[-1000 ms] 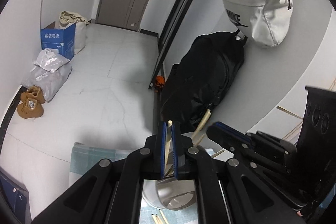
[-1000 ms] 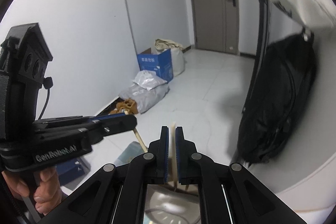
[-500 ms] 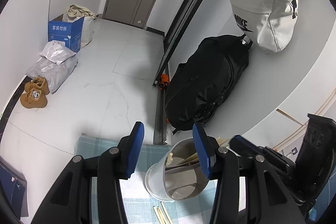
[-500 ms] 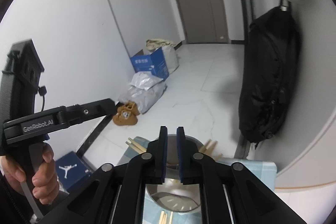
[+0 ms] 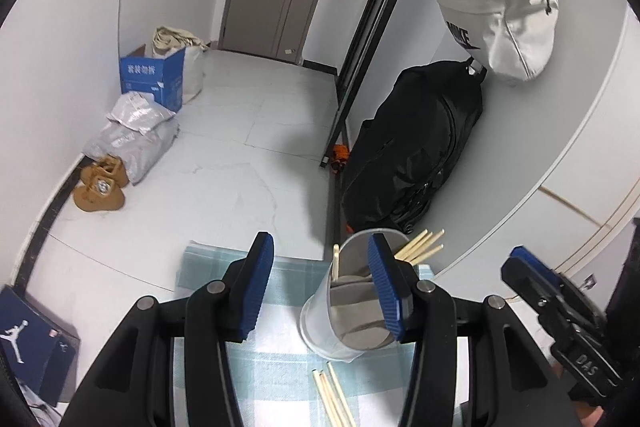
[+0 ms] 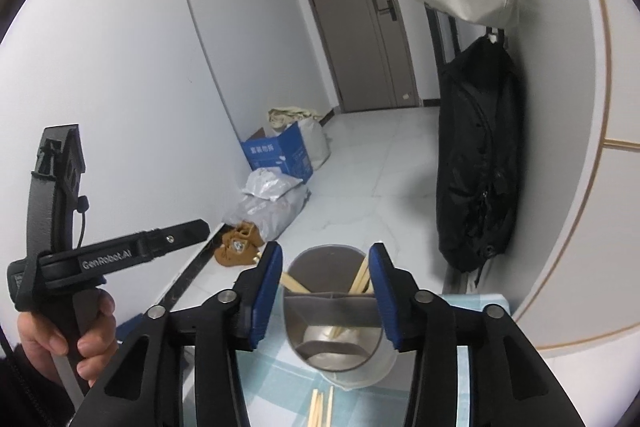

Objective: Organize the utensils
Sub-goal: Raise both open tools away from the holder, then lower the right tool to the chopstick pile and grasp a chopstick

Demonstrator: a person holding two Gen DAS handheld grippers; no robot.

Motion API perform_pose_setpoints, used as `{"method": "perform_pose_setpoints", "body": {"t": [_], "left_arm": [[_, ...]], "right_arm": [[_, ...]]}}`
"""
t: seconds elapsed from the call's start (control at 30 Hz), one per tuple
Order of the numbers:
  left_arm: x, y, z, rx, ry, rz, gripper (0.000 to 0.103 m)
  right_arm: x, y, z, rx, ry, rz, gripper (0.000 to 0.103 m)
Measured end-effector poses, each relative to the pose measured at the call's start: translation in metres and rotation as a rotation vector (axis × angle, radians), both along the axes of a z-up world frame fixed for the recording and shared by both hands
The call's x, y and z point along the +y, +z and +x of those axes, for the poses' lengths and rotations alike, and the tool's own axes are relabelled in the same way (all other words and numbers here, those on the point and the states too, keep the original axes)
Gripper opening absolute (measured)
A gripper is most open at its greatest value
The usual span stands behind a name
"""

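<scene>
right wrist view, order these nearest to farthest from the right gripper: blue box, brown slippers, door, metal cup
From the right gripper, whose jaws are opening with nothing gripped:
1. metal cup, just ahead below the fingers
2. brown slippers, floor, ahead left
3. blue box, by the left wall
4. door, far end of the room

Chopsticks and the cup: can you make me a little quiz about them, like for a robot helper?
1. True or false: every chopstick is inside the utensil holder.
2. What covers the table? A) checked cloth B) newspaper C) nothing
3. Fill in: neither the left gripper nor the right gripper grips a ____.

Key: 1 false, loose chopsticks lie on the cloth. 2 A. 3 chopstick.
</scene>
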State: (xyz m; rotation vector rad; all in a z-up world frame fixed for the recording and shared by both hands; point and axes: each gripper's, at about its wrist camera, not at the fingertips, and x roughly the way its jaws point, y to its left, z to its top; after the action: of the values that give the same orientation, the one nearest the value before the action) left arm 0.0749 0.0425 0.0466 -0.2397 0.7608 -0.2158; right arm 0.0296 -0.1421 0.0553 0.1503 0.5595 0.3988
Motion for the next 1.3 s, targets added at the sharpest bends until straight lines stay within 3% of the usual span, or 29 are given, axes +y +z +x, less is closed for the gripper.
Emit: {"method": "perform_pose_setpoints", "body": {"t": [0.13, 0.43, 0.57, 0.73, 0.97, 1.3], "left_arm": [[-0.004, 0.004, -0.017, -0.032, 0.018, 0.015, 0.062], [-0.018, 0.004, -0.046, -0.061, 0.022, 0.089, 0.065], [-0.021, 0.0, -0.057, -0.069, 0.035, 0.125, 0.082], [-0.021, -0.01, -0.069, -0.081, 0.046, 0.15, 0.082], [-0.021, -0.034, -0.078, -0.083, 0.056, 0.176, 0.083], [-0.015, -0.087, -0.066, -0.014, 0.085, 0.174, 0.083]], "right_arm": [[0.0, 0.003, -0.02, -0.03, 0.001, -0.002, 0.053], [-0.004, -0.005, -0.057, -0.074, -0.017, -0.001, 0.074], [-0.006, -0.012, -0.072, -0.09, -0.018, 0.001, 0.076], [-0.007, -0.025, -0.083, -0.093, -0.032, -0.004, 0.083], [-0.006, -0.052, -0.083, -0.048, -0.026, -0.016, 0.084], [0.003, -0.102, -0.072, 0.057, 0.014, -0.065, 0.082]]}}
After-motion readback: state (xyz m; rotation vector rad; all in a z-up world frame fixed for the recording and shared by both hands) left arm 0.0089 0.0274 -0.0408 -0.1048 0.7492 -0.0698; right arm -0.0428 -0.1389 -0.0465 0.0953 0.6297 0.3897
